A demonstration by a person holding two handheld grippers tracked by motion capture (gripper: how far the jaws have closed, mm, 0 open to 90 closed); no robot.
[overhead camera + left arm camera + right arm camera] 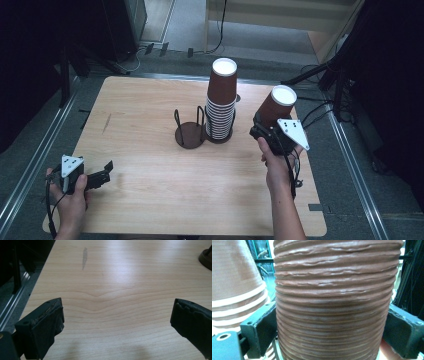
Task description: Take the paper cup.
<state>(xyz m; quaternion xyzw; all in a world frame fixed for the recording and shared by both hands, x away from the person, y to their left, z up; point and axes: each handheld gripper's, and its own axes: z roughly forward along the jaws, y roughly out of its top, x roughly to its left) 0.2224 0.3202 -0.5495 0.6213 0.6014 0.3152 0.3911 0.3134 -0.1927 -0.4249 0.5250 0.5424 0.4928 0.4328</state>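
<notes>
The right gripper (pixel 267 131) clamps a brown ribbed paper cup (pixel 276 106) upside down, aloft beside the stacked brown cups (pixel 220 107). The likely next move is lowering it into the empty black wire holder (pixel 190 131). The left gripper (pixel 102 172) rests wide open, holding nothing.

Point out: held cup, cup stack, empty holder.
held cup (pixel 276 106), high view, brown side wall
cup stack (pixel 221 107), high view, ribbed rims mid-stack
empty holder (pixel 189 135), high view, round base
</notes>
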